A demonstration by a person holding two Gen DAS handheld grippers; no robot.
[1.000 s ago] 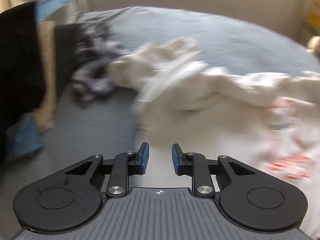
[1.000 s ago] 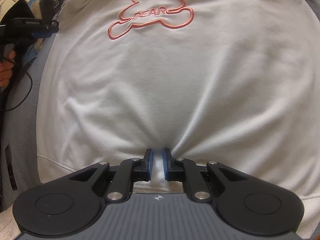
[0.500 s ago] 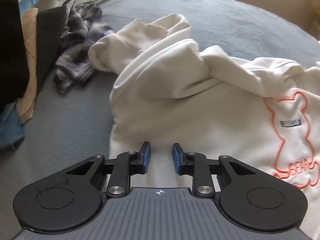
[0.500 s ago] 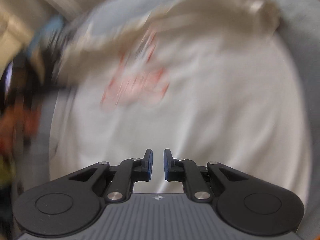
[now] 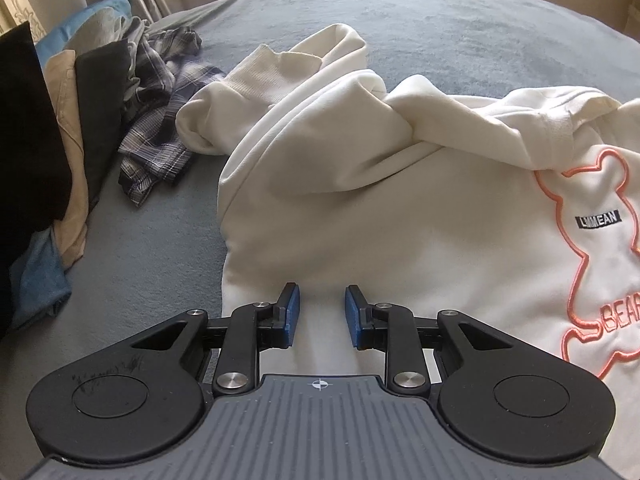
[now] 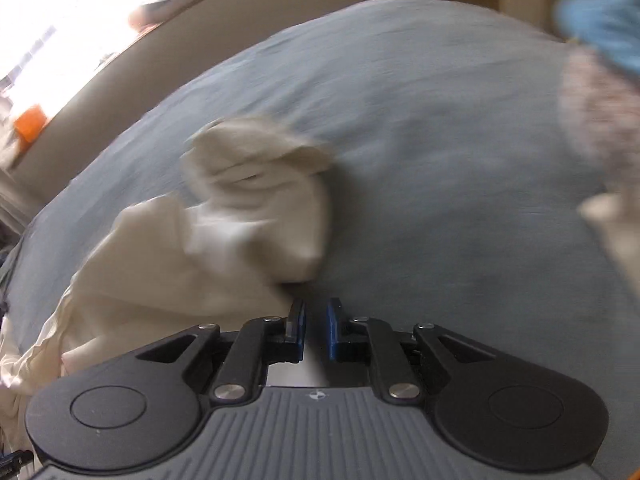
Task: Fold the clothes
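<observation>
Hoodie (image 5: 400, 208): cream, lying spread on the grey-blue bed (image 5: 440, 28), front up; an orange bear outline (image 5: 592, 256) with "BEAR" lettering sits at its right side in the left wrist view.
Sleeve (image 5: 256, 92): bunched at the hoodie's upper left, ribbed cuff turned toward the plaid shirt (image 5: 160, 120).
Plaid shirt: crumpled on the bed just left of that sleeve.
Stack (image 5: 60, 140): black, tan and blue clothes, left of the hoodie, past the plaid shirt.
Left gripper (image 5: 319, 314): over the hoodie's lower left part, blue pads spread apart with a fold of cream cloth running up between them; whether the pads press it, I cannot tell.
Right gripper (image 6: 316, 328): at the hoodie's far edge, pads close together, a narrow gap left; pale cloth shows low in the gap, a pinch cannot be confirmed.
Other sleeve (image 6: 256, 204): blurred, heaped on the bed just above and left of the right gripper.
</observation>
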